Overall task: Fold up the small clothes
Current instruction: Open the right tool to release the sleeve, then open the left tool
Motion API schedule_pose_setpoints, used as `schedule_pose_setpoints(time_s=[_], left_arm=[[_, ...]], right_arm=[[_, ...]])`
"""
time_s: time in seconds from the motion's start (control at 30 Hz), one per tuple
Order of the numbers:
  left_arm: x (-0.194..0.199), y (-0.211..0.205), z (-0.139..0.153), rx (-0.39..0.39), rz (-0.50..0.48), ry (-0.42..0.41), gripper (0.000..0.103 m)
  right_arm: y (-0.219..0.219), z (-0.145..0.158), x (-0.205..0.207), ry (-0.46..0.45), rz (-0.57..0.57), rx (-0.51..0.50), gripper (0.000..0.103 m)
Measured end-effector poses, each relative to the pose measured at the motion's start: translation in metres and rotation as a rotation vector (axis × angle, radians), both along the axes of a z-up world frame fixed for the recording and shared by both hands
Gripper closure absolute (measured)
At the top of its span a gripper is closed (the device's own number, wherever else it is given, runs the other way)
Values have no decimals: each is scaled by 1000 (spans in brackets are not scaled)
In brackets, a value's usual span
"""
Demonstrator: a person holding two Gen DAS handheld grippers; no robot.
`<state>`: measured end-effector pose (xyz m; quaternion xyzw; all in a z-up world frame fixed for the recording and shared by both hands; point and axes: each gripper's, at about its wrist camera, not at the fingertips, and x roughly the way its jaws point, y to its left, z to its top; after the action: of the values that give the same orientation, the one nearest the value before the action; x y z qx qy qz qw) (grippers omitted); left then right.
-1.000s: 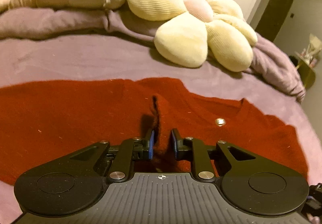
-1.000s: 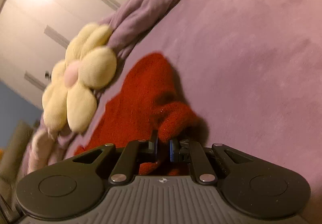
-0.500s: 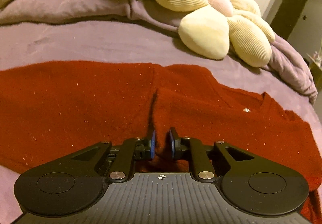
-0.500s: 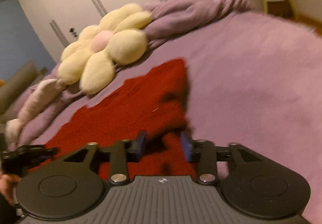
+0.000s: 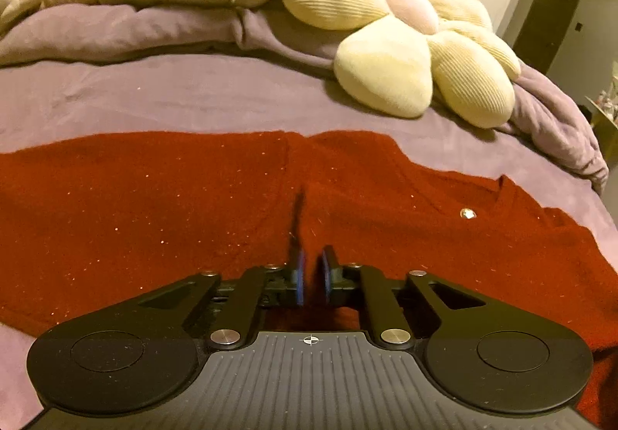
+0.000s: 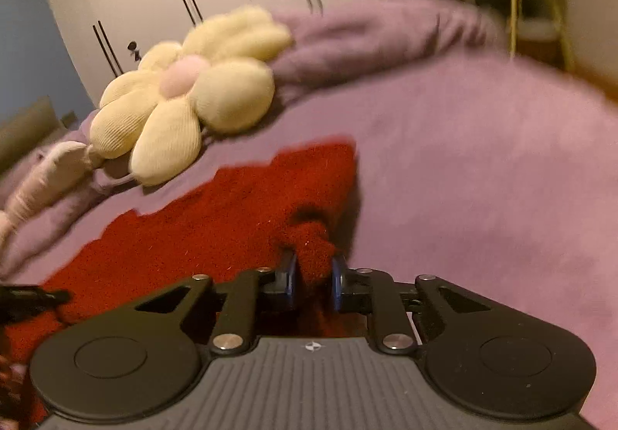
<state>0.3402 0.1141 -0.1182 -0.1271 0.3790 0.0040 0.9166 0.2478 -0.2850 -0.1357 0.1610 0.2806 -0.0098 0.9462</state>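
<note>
Right gripper (image 6: 313, 277) rolled level since a second ago; jaws just closed, pinching a bunched sweater (image 5: 154, 206) corner. Left gripper (image 5: 312, 277) clamped shut on a sweater fold. Sweater lies spread across the purple bed (image 5: 193, 94).

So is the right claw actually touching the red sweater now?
Touching. In the right wrist view, the right claw has just been closing, and a bunched wad of the red sweater fills the space between both blue pads.
</note>
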Motion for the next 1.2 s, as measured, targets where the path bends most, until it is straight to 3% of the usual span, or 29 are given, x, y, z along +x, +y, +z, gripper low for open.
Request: schedule_pose_setpoints(time_s=[0.03,0.07,0.1,0.17,0.2,0.4,0.5,0.6,0.73,0.93,1.03,1.1,1.2], left_arm=[[0,-2,-1,9,-6,6,92],[1,-4,-3,26,-7,13,92],[1,-6,-5,42,-11,18,92],[0,-5,-5,41,-13,17,92],[0,-4,-4,29,-12,20,92],[-2,8,-1,-52,-6,29,92],[-5,7,-1,-72,-20,26,86],[-6,2,-3,-66,-35,38,79],[-3,-2,-3,-47,-51,40,78],[9,-5,-8,0,-42,41,89],[5,-6,-2,24,-53,16,94],[5,-7,-2,45,-59,15,94],[6,-7,-3,68,-41,28,94]], right_arm=[[3,2,-3,-11,-35,-63,88],[7,1,-3,-7,-71,-127,103],[10,-4,1,37,-102,-167,103],[-3,-24,16,217,-33,-5,102],[-8,-28,16,232,-27,64,102],[-10,3,-10,64,-84,31,97],[4,15,-13,-18,0,28,97],[25,10,-1,9,110,2,97],[43,-16,26,121,108,-201,103],[48,-24,42,158,105,-220,103],[54,-11,21,123,157,-195,94],[64,-7,13,91,206,-189,78],[83,-20,14,131,268,-218,74]])
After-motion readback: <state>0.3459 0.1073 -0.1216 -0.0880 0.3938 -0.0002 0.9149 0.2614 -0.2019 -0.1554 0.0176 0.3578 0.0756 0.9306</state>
